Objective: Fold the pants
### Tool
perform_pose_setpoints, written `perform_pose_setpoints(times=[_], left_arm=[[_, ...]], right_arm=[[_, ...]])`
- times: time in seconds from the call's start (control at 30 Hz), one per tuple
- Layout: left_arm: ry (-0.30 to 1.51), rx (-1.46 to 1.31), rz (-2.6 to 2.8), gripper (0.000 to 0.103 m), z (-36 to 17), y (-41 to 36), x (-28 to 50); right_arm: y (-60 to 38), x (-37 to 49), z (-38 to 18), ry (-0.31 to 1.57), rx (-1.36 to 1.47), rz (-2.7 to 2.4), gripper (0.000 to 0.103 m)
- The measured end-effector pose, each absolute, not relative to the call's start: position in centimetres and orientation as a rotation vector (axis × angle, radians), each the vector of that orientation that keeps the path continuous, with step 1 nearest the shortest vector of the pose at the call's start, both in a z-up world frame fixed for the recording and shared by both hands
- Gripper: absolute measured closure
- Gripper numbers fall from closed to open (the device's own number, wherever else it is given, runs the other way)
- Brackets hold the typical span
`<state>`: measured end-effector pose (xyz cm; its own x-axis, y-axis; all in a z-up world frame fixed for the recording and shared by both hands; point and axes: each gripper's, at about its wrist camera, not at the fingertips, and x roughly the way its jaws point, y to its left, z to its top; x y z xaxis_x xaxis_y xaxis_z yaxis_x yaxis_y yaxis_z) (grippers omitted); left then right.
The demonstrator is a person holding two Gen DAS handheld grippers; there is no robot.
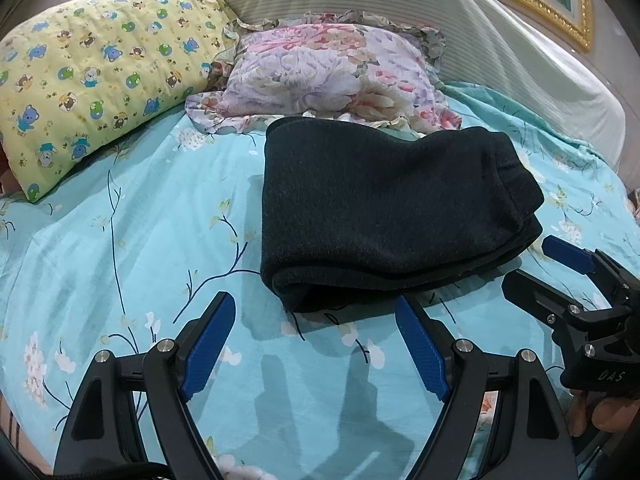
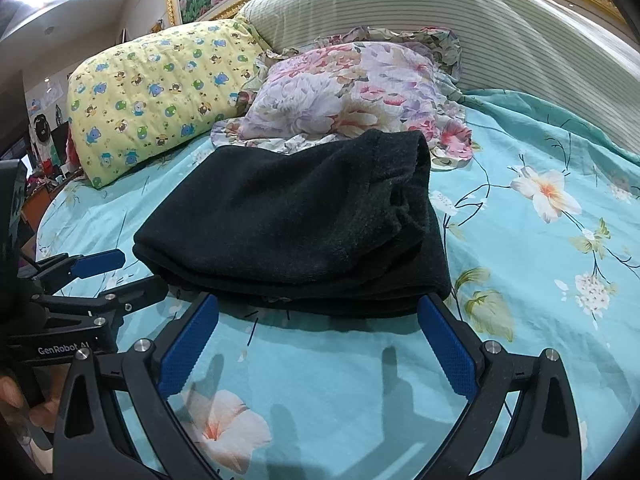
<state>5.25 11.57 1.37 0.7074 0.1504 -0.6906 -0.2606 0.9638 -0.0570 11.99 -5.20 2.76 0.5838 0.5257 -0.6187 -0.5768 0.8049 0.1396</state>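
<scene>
The dark pants [image 1: 380, 208] lie folded in a thick stack on the turquoise floral bedsheet [image 1: 140, 240]; they also show in the right wrist view [image 2: 288, 224]. My left gripper [image 1: 316, 320] is open and empty, just in front of the stack's near left corner. My right gripper [image 2: 318, 316] is open and empty, its fingertips at the stack's near edge. The right gripper also shows in the left wrist view [image 1: 536, 264], and the left gripper in the right wrist view [image 2: 136, 268], both open beside the pants.
A yellow bear-print pillow [image 1: 92, 80] and a floral pillow [image 1: 332, 76] lie behind the pants. A striped bolster [image 1: 400, 4] leans on the gold-framed headboard. The sheet [image 2: 540, 240] spreads to the right of the stack.
</scene>
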Motion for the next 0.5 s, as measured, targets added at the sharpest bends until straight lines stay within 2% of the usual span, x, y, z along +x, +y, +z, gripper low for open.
perform_pose_setpoints(times=[0.5], left_arm=[[0.742,-0.144,0.23,0.02,1.85,11.54,5.14]], right_arm=[[-5.24,11.95,2.92,0.691,-0.081,0.639,0.003]])
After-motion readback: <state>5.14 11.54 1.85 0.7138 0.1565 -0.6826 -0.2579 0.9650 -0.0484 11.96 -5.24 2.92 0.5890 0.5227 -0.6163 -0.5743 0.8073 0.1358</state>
